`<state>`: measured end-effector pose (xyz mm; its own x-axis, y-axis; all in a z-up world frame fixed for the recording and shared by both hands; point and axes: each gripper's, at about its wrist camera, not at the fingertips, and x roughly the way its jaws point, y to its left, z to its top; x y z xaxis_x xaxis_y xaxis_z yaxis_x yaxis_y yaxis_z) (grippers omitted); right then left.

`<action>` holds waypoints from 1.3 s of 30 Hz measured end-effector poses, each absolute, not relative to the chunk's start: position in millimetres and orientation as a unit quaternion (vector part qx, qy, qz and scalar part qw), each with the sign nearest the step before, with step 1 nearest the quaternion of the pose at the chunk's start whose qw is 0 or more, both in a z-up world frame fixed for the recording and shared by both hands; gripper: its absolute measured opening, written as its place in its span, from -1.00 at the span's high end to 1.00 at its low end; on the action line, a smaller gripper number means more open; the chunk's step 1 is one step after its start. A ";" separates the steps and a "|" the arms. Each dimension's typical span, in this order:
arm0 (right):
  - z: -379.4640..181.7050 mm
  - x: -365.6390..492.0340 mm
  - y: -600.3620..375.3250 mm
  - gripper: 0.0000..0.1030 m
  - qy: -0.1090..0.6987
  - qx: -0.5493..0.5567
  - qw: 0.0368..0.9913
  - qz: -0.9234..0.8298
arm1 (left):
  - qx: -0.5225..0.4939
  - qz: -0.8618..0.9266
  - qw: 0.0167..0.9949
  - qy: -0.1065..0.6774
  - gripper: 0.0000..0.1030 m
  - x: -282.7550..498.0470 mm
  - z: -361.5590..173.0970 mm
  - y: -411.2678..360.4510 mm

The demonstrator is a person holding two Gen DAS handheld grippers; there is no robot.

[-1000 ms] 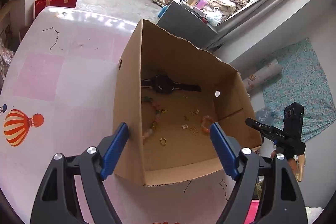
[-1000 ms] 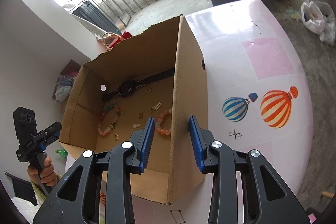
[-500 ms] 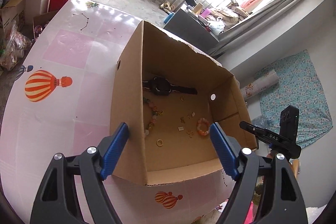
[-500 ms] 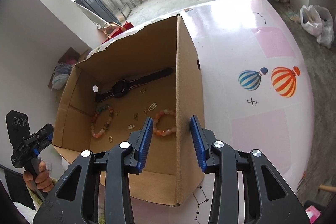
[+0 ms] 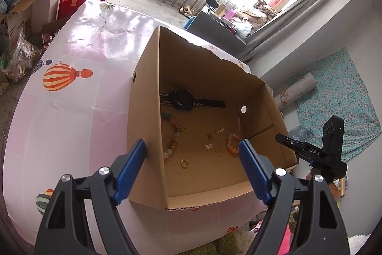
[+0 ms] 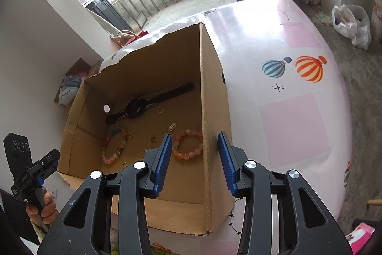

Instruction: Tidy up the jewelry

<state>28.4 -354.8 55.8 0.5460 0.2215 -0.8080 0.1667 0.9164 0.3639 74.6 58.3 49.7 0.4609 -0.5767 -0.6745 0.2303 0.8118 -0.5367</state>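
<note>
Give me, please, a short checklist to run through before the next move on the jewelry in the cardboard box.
1. Left tongs open and holding nothing: ok.
2. Right tongs open and holding nothing: ok.
3. Right tongs clear of the cardboard box: not ok; the jaws straddle its side wall.
4. Jewelry lying in the box: ok; black watch, long bead bracelet, orange bead bracelet and gold ring lie on its floor.
5. Pieces apart from one another: cannot tell for the small charms; the rest look separate.
</note>
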 end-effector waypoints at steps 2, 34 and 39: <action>54.6 25.8 -355.7 0.20 0.468 0.202 0.860 0.019 | -0.181 -0.240 0.839 0.454 -0.49 73.2 50.3 57.1; 131.9 -116.3 -255.2 -0.84 0.225 0.022 0.971 -0.074 | -0.013 -0.125 0.958 0.258 -0.90 -64.9 106.6 27.1; 131.0 -117.4 -252.8 -0.84 0.228 0.040 0.971 -0.054 | -0.048 -0.132 0.961 0.238 -0.90 -67.2 111.8 31.4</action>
<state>-117.4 -252.8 131.0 0.8903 -0.0858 -0.4471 0.1221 0.9911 0.0530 -67.2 31.4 111.8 0.8524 -0.2759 -0.4442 0.2306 0.9608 -0.1541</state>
